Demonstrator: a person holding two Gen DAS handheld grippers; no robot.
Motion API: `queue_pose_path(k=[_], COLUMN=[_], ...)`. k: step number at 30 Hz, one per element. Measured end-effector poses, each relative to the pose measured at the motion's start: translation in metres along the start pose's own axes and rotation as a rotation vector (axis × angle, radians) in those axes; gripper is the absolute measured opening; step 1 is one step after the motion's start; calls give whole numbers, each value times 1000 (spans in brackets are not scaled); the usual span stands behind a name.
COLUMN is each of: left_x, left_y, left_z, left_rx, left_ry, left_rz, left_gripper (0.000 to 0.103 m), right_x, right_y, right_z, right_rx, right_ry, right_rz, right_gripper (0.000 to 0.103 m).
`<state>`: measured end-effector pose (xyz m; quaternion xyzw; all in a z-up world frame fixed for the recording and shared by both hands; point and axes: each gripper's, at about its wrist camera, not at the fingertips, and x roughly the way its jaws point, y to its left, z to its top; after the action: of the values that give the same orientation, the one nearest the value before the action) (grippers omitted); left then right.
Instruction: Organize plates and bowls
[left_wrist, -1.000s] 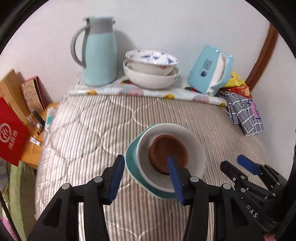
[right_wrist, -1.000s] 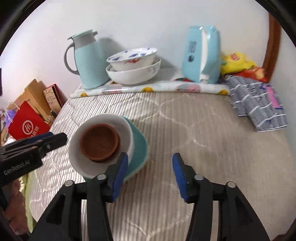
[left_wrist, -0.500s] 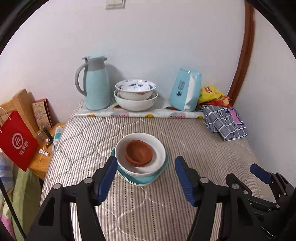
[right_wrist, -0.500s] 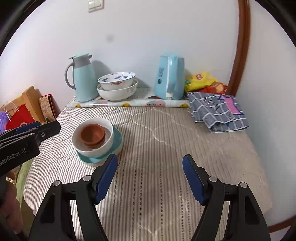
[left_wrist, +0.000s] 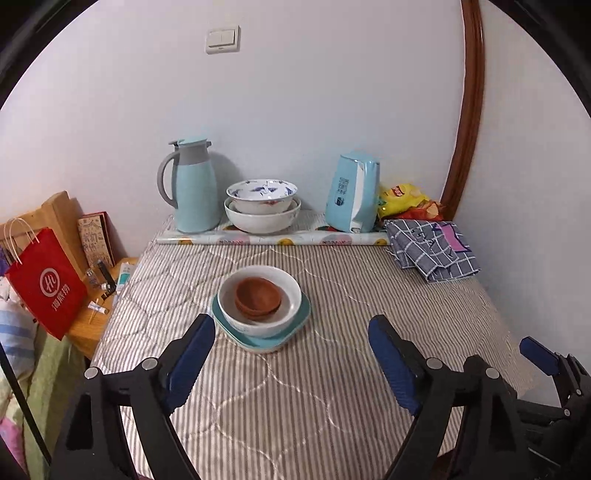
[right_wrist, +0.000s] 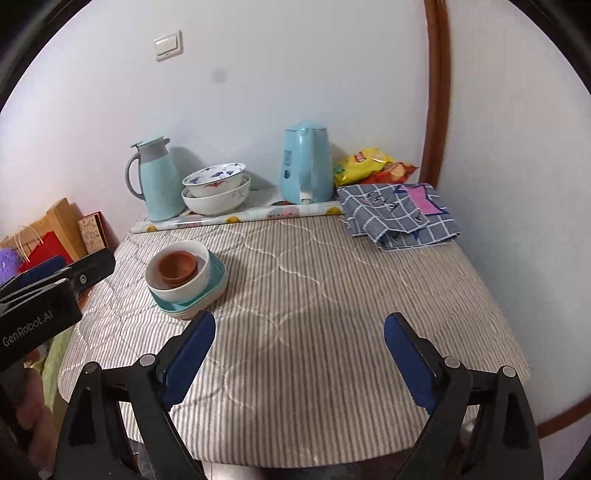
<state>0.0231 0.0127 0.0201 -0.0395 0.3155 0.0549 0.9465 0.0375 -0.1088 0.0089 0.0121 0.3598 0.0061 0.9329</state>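
Note:
A brown bowl (left_wrist: 258, 296) sits inside a white bowl (left_wrist: 291, 295), which rests on teal plates (left_wrist: 303, 320) in the middle of the striped table (left_wrist: 332, 387). The same stack shows at left in the right wrist view, brown bowl (right_wrist: 176, 266) in white bowl (right_wrist: 201, 273) on teal plates (right_wrist: 218, 281). My left gripper (left_wrist: 291, 332) hangs back from the stack, its jaws opening with nothing between them. My right gripper (right_wrist: 299, 334) is to the right of the stack, jaws also opening and empty. Two more bowls (left_wrist: 262, 205) are nested at the back.
Along the back wall stand a light-blue thermos jug (left_wrist: 194, 184) and a blue kettle (left_wrist: 354, 194), with snack bags (left_wrist: 404, 199) and a folded checked cloth (left_wrist: 432, 251) at right. A red paper bag (left_wrist: 46, 288) and a low wooden stand lie off the table's left edge.
Both grippers have pulled back and up from the bowl stack, which now looks smaller and farther off. Both pairs of jaws have spread wider. The stack has not moved.

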Motion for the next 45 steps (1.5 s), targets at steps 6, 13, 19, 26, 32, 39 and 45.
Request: queue_pose_path(k=[6,13,19,26,32,39,45], left_x=[-7,-11,-11,-11,-13,-15,-15], left_y=[-8,-12,-14,-14,-14,-16,-16], left_z=[-5,-5,-6,-7,-8,-10,-10], left_rx=[-1,-3,-6,-7,-11,-12,-11], left_ry=[-2,-9,-3,-2,-4,-6,-6], left_rz=[14,17,22,22,28,30,30], left_gripper=[84,84,84,84,84,84,84], right_x=[-9,-16,-24,-27,-28,-31,-31], right_y=[-10,-18,-22,-24,-24,-27,-28], right_z=[-6,-10,-13,-15,-14,-15,-16], right_rx=[2,13,21,17,14,26,28], right_ry=[-10,-21,-38,-42,-43,-47,-48], right_rz=[-18,-17,-19,-18,-17,-17,-19], right_gripper=[95,95,95,95,95,95,95])
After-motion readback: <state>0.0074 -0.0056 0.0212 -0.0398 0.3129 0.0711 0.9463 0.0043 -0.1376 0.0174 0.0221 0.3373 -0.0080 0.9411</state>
